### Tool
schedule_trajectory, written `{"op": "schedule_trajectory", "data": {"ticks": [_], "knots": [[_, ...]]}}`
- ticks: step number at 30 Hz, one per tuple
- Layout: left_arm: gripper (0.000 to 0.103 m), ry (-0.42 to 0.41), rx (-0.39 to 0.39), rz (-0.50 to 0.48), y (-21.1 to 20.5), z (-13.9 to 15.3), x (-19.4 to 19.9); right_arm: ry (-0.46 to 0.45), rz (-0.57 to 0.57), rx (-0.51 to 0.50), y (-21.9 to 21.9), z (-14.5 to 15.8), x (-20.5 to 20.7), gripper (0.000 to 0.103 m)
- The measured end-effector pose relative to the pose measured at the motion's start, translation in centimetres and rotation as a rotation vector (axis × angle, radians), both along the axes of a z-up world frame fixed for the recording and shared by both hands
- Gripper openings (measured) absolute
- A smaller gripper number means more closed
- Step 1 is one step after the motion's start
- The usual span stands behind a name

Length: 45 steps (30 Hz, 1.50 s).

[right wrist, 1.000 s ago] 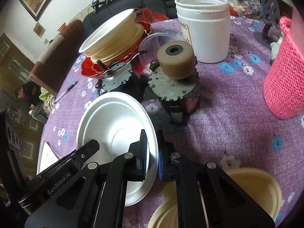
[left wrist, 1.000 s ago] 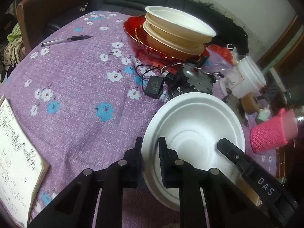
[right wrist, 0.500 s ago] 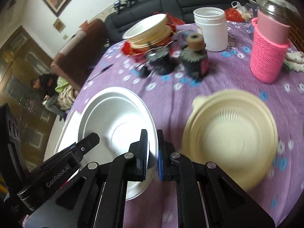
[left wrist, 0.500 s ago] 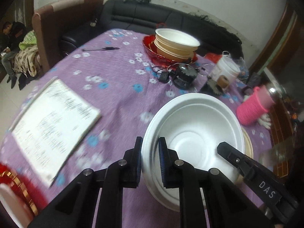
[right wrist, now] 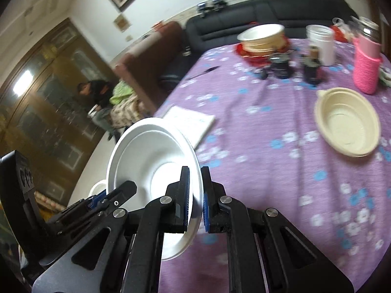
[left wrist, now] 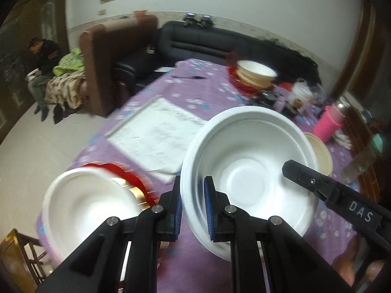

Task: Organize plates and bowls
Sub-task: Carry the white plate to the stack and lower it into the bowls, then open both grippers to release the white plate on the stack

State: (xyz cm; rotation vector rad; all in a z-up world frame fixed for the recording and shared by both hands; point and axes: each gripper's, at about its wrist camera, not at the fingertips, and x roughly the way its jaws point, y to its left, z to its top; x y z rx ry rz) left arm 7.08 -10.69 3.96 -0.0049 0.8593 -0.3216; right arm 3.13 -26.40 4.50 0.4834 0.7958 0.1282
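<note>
Purple floral tablecloth [left wrist: 210,97] below, both my grippers [left wrist: 193,207] [right wrist: 195,200] clamp the white foam bowl [left wrist: 246,173], keeping it level toward the eight-o'clock stack.

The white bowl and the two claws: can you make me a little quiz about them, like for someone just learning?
1. True or false: the left claw and the right claw each pinch the rim of the white bowl.
2. Which lies empty on the purple tablecloth?
A. a cream bowl
B. a green cup
C. a blue plate
3. Fill in: at the table's far end, bowls are stacked on a ____ plate.

Key: 1 true. 2 A. 3 red.
</note>
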Motion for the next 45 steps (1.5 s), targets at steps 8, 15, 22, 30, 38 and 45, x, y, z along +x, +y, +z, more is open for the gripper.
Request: {"op": "schedule_trajectory", "data": {"ticks": [8,15,22,30,38,45], "knots": [[0.015,0.018,0.062,0.112,8.4,-1.2,-1.1,0.031,0.154,-0.008,9.0,-2.0,2.3,0.009],[0.016,0.055,0.137,0.151,10.7,-3.3,-0.3,0.059,0.219,-0.076,13.5,-4.6,3.4,0.009],[0.017,0.08,0.178,0.161,11.6,-4.8,-0.1,0.04,0.239,-0.192,15.7,-5.7,3.5,0.011],[0.026,0.009,0.276,0.201,12.2,-4.1,-1.0,-0.019,0.266,-0.281,16.5,-5.0,2.7,0.019],[0.044,-0.018,0.248,0.247,13.6,-3.0,-1.1,-0.092,0.182,-0.23,13.0,-3.5,1.7,0.021],[0.053,-0.037,0.208,0.126,9.1,-2.0,-1.9,-0.081,0.033,-0.158,5.7,-4.3,0.9,0.022]]}}
